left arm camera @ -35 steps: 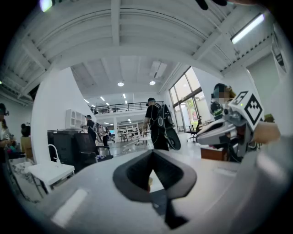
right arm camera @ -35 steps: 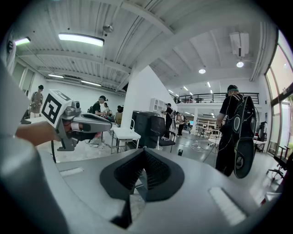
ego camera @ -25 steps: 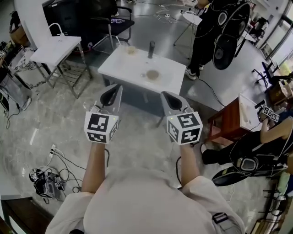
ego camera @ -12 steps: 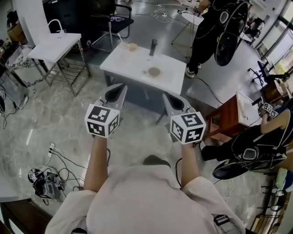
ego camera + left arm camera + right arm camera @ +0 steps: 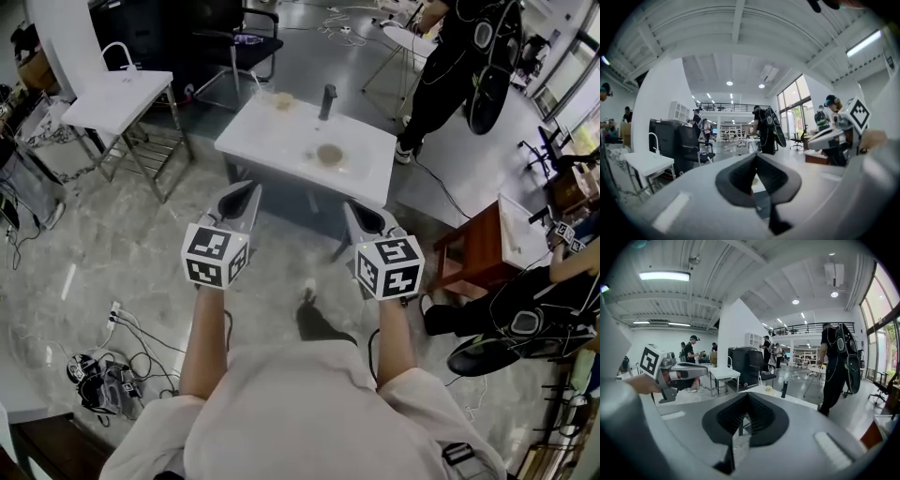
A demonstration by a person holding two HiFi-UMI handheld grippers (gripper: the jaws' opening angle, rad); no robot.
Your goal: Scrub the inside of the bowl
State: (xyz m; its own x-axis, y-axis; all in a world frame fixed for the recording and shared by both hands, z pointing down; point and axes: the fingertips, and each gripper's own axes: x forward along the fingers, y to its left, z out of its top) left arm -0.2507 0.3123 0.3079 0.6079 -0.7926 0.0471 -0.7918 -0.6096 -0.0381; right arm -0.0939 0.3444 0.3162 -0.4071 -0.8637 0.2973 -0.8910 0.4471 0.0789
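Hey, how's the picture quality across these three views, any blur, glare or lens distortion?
Head view: sharp, though straight lines bow toward the edges, and the floor has a pale sheen. Left gripper view: fisheye circle with black corners; the left gripper near the lens is soft and the windows are washed out. Right gripper view: same fisheye; the right gripper blurs and the ceiling light glares.
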